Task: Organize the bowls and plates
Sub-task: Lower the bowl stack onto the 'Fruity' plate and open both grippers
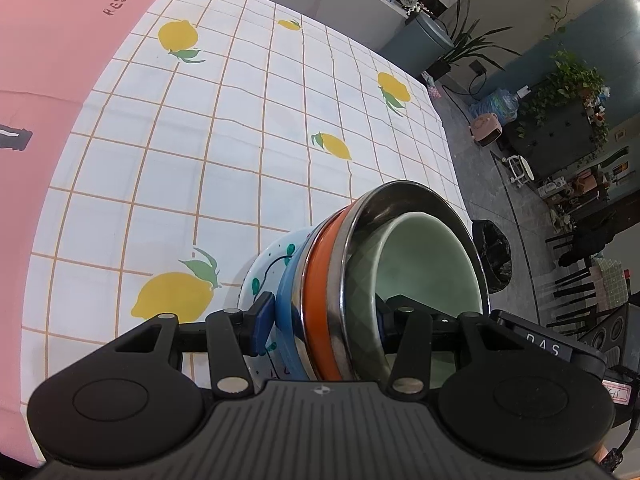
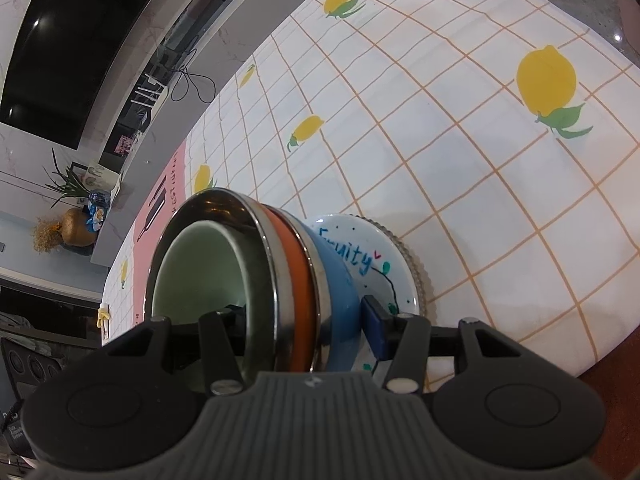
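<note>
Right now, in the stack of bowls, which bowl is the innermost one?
The pale green bowl is innermost. It sits inside the steel bowl; the orange bowl and blue bowl are around them.

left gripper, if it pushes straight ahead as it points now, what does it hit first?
Nothing new: the left gripper already straddles the stacked bowls, so their walls come first. Past them lies the tablecloth, though depth is unclear.

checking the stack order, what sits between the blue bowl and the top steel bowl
An orange bowl sits between the blue bowl and the steel bowl; both wrist views show it, with a thin steel rim beside it.
</note>
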Available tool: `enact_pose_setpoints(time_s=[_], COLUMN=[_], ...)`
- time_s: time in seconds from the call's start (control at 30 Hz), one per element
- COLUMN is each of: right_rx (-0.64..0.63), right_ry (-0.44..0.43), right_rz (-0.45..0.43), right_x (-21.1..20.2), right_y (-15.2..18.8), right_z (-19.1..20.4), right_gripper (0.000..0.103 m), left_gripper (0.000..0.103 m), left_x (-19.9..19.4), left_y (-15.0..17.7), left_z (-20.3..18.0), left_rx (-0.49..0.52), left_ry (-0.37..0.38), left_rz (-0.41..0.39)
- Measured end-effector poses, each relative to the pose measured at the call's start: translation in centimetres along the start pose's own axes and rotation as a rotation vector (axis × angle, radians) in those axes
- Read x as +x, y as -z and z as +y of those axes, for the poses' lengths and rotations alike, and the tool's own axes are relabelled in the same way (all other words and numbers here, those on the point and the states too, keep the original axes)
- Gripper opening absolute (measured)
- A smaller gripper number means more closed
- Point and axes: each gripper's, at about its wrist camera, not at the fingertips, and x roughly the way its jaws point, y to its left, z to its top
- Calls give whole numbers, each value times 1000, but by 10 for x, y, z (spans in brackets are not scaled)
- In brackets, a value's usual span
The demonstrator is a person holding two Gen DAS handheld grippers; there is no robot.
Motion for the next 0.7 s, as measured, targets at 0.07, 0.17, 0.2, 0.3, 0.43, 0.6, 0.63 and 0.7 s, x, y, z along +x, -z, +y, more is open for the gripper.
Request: enact_pose_setpoints(time_s=[0.07,0.17,0.2,0.3,0.43,0.6,0.63,0.7], right_rx=[-2,-2,-5,-22,-49,-86,-100,-142], right_ry=[1,1,4,17,34,69,78,105], right_rz=[-1,2,3,-3,-31,-66,-79,-119], right_x=[0,0,0,-1,-7,-14,-17,-25], right_y=[0,0,0,-2,-3,-4,-4,-3], right_z=[0,0,1,5,11,21,24,34], right_gripper=[51,52,52,58,69,76,78,80], left_gripper=[54,54,54,57,70,75,75,75], left_x=[-1,0,0,-2,-10,-22,-27,-37], left_y=[0,0,0,-1,-3,-6,-6,-5], left_z=[0,-1,-1,-2,-5,-7,-8,-13], left_rx=[0,3,4,23,49,72,90,128], left_ry=[3,5,6,1,-9,-22,-30,-46], left_rz=[-1,-1,-1,-23,-74,-118,-133,-172])
